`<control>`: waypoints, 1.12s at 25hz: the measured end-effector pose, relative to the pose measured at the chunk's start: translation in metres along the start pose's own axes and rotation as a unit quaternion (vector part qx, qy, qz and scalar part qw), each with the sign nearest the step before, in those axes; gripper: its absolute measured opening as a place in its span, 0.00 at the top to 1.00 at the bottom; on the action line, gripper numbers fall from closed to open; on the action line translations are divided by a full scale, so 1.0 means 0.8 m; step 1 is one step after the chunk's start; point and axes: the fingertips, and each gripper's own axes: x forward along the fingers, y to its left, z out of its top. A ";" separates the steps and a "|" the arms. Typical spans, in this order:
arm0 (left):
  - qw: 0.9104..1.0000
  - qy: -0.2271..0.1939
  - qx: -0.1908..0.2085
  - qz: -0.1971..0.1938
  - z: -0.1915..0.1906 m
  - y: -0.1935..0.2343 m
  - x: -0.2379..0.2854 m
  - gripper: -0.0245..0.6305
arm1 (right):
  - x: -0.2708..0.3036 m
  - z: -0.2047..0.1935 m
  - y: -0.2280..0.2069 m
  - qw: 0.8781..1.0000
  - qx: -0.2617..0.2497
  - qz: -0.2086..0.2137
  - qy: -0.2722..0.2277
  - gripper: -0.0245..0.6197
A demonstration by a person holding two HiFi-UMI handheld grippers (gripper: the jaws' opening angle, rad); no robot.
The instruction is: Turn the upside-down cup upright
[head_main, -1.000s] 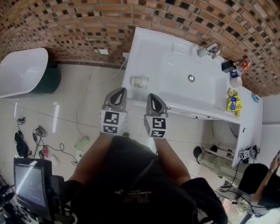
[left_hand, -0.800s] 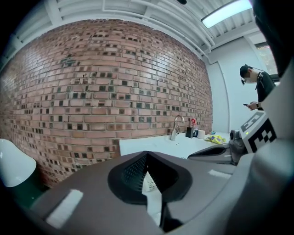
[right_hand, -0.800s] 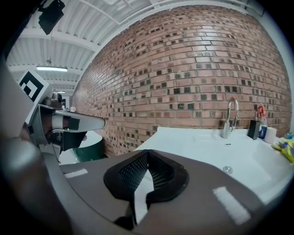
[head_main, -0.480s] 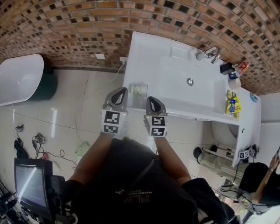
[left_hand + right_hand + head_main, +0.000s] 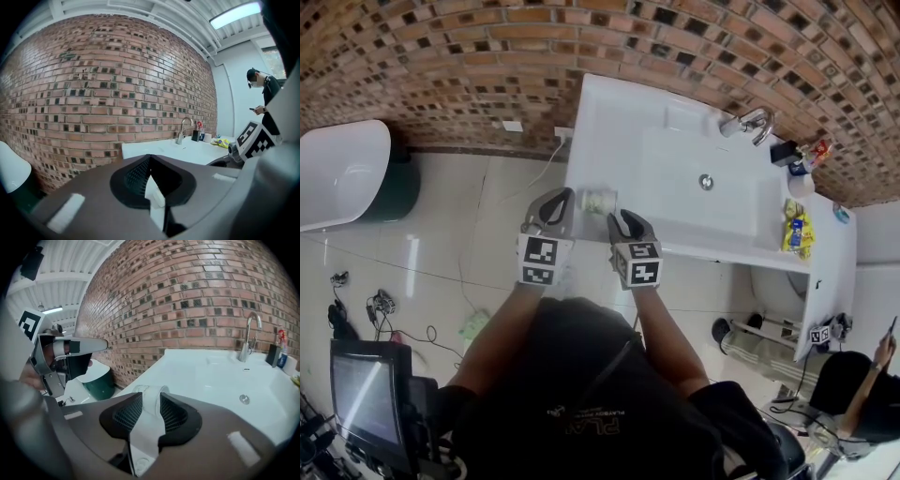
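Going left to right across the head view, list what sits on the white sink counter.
cup → drain → faucet → yellow packet. The small items by the wall are left out, since they overlap the packet's span.

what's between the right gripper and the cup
Only bare white counter. In the right gripper view the cup lies straight ahead of the right gripper, whose jaws have just been opening and stand apart with nothing clamped.
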 end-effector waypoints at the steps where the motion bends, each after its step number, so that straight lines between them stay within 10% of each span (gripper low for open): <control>1: 1.000 0.000 -0.001 0.000 0.000 0.001 0.001 0.96 | 0.003 -0.003 0.000 1.000 0.008 0.008 0.008 0.75; 28: 1.000 0.010 -0.008 0.002 -0.010 0.009 -0.009 0.96 | 0.021 -0.002 -0.001 0.990 0.080 0.104 0.044 0.92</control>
